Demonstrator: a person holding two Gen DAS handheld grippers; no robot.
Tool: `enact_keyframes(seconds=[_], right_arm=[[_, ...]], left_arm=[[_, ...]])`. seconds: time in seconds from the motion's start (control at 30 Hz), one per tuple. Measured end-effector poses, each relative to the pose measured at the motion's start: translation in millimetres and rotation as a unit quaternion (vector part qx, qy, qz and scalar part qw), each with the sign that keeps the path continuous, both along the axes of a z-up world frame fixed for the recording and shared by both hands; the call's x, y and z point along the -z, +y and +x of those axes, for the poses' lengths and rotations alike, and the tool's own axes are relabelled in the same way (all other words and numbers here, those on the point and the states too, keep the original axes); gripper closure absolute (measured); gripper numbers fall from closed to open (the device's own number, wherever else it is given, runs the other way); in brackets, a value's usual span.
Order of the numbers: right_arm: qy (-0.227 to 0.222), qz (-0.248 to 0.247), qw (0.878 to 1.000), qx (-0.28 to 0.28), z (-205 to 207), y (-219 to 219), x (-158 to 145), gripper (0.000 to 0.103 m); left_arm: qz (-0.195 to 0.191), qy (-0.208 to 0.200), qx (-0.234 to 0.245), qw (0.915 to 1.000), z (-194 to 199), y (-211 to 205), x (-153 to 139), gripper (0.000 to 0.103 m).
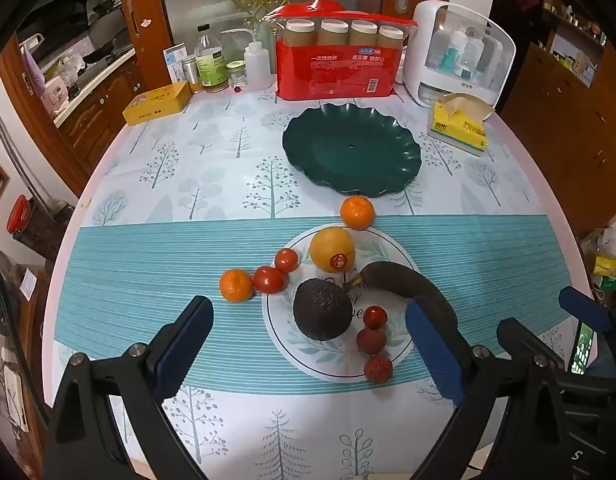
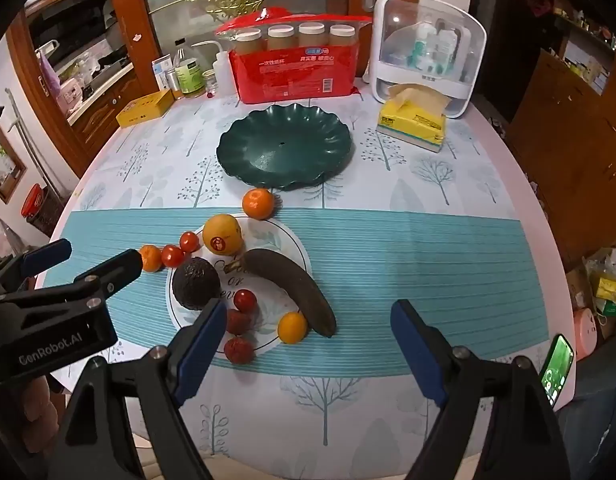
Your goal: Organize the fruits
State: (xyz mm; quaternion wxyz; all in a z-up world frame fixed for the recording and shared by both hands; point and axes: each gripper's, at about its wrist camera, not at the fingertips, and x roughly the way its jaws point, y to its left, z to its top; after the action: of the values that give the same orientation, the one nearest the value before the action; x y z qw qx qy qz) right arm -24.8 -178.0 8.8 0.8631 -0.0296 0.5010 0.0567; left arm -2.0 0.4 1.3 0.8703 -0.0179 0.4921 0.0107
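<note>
- The left gripper hangs above the counter with its fingers spread wide and nothing between the pads.
- Between those fingers lies a white printed plate carrying a dark avocado, a yellow-orange fruit with a red sticker, a blackened banana, a cherry tomato and two lychees.
- Just beyond the left finger's tip sit a small tangerine and two more tomatoes on the cloth.
- Another tangerine rests past the plate, near an empty dark green scalloped dish farther ahead.
- The right gripper is likewise wide open and empty; the banana's end and a small yellow fruit lie just ahead, between its fingers.
</note>
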Motion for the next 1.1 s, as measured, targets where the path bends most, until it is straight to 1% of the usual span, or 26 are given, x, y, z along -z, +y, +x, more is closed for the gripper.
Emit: enact_keyframes(seconds=[0.03, 0.2, 0.4, 0.47, 0.63, 0.67, 0.87, 1.1], right_arm=[[-0.001, 0.0, 1.0, 0.001, 0, 0, 1, 0.018], [-0.001, 0.003, 1.0, -0.001, 3, -2, 4, 0.018], [-0.001, 0.008, 1.0, -0.005, 3, -7, 8, 0.018], [-0.001, 0.01, 1.0, -0.008, 5, -6, 6, 0.018], [-0.007, 0.013, 1.0, -0.016, 4, -5, 8, 0.018], [-0.009, 0.023, 1.0, -0.019, 3, -15, 11, 0.018], [-0.021, 0.036, 0.999, -0.026, 2, -15, 9, 0.018], [-0.036, 0.036, 0.998, -0.025, 2, -13, 1, 0.018]], left_arm=[[0.02, 0.011, 0.001, 0.9997, 5, -7, 4, 0.007], [0.021, 0.004, -0.002, 0.9998, 3, -17, 12, 0.008], [0.018, 0.006, -0.002, 0.9998, -1, -21, 11, 0.009], [0.015, 0.01, 0.001, 0.9998, 3, -14, 12, 0.009], [0.016, 0.01, -0.002, 0.9998, 0, -17, 13, 0.009], [0.018, 0.009, -0.002, 0.9998, -2, -18, 13, 0.009], [0.022, -0.003, -0.004, 0.9998, -9, -20, 8, 0.009], [0.022, -0.018, 0.009, 0.9996, -8, -20, -1, 0.009]])
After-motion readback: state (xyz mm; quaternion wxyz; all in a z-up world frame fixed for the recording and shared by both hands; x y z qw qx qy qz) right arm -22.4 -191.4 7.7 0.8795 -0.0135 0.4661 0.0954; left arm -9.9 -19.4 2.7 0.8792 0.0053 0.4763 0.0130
